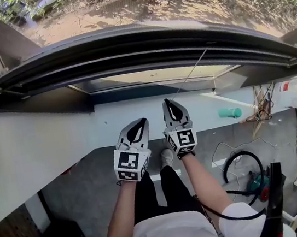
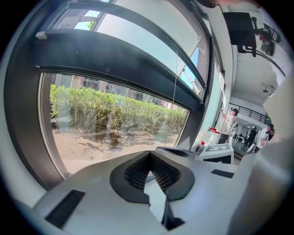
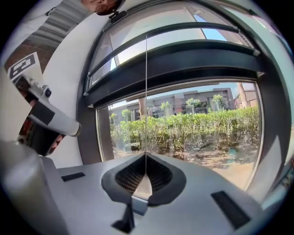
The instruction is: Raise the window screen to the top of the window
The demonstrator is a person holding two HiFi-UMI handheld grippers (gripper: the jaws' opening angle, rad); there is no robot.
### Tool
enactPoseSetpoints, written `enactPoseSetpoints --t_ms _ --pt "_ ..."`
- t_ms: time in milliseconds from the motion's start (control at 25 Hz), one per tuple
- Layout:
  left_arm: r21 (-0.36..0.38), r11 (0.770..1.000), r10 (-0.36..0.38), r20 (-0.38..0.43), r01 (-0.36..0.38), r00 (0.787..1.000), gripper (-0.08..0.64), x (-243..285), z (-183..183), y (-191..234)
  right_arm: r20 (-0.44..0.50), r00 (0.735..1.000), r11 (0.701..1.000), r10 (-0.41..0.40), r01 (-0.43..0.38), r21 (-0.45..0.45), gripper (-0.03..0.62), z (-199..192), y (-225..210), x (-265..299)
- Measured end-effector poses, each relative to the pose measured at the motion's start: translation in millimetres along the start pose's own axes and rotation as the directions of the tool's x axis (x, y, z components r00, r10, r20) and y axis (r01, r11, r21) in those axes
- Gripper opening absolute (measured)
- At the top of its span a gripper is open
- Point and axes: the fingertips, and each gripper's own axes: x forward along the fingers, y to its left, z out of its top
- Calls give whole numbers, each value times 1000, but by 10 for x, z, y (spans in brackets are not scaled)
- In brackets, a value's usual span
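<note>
- Right gripper (image 1: 167, 102): sits at centre frame of the head view. Its jaws are pressed together on a thin pull cord (image 3: 146, 92), which is pinched at the very tips.
- Pull cord: in the right gripper view it runs taut and straight up from the jaws. It crosses the dark crossbar (image 3: 174, 64) and goes on to the upper window frame. In the head view it slants away to the upper right.
- Left gripper (image 1: 139, 122): just beside the right one, on its left and slightly lower in the frame. Its jaws meet at the tips with nothing between them, and it is clear of the cord.
- Window screen: no mesh can be told apart from the glass in any view. A hedge (image 3: 197, 128) and bare soil show plainly through the lower pane.
- White sill (image 1: 31, 149): crosses the head view in front of both grippers.
- Teal cylinder (image 1: 229, 113): lies at right of the head view, well apart from the grippers.
- Black hose (image 1: 242, 156): coiled on the floor at lower right.
</note>
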Motion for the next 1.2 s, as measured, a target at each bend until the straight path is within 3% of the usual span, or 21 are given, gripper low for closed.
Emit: enactPoseSetpoints --t_ms 200,600,800,1000,1200 --pt "18 1000 -6 24 5 1000 2 -137 226 -93 56 998 999 -16 19 -41 -11 418 -36 -77" --pt "51 999 -17 67 13 998 2 -514 647 -466 26 1000 1000 -7 7 -30 -11 659 116 -681" --pt "56 998 -32 92 27 995 2 -677 677 -709 66 998 999 17 -15 -42 -11 879 235 -973" --pt "51 998 -47 153 40 987 2 -862 995 -831 105 994 998 30 -24 -60 -11 1202 260 -1055" --pt "80 996 -51 192 36 980 2 -983 1161 -1049 118 993 999 11 -7 -35 -11 1205 135 -1293"
